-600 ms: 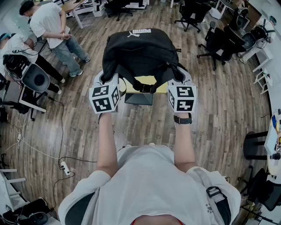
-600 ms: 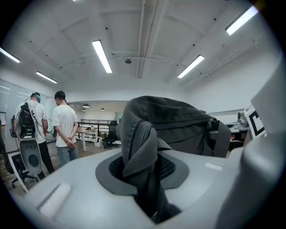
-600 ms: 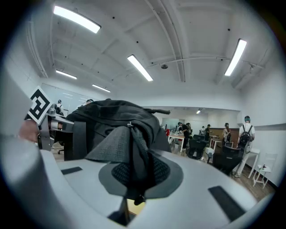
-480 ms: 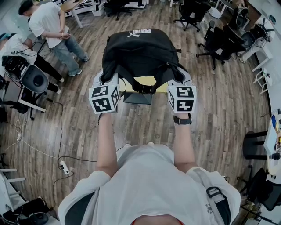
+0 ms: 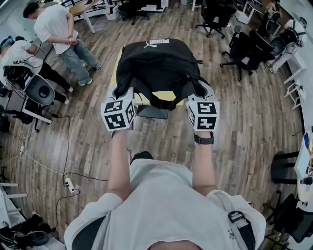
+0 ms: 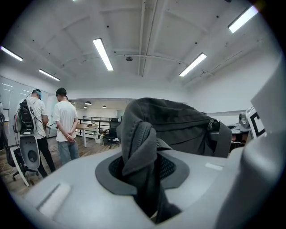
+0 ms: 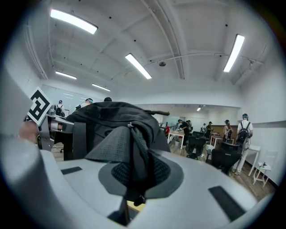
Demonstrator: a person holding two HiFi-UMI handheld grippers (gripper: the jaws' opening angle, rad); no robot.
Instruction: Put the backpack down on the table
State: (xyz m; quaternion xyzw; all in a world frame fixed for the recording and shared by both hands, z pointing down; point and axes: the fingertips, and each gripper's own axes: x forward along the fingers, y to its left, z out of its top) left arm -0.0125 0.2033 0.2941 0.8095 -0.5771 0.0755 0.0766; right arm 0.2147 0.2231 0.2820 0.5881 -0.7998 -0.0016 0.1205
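Backpack (image 5: 156, 61): one
Grippers (image 5: 120, 92) (image 5: 199, 91): two
Yellow table (image 5: 171, 94): one
Bystanders (image 5: 56, 27): two near, perhaps four farther
Office chairs (image 5: 215, 14): at least four

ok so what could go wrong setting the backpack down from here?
1. The black backpack hides most of the small yellow table below it, so the set-down is nearly blind. It may land overhanging and tip off.
2. The left gripper and right gripper each pinch only a fold of strap fabric, and either could slip.
3. The buckled strap hanging between them might snag the table's edge.
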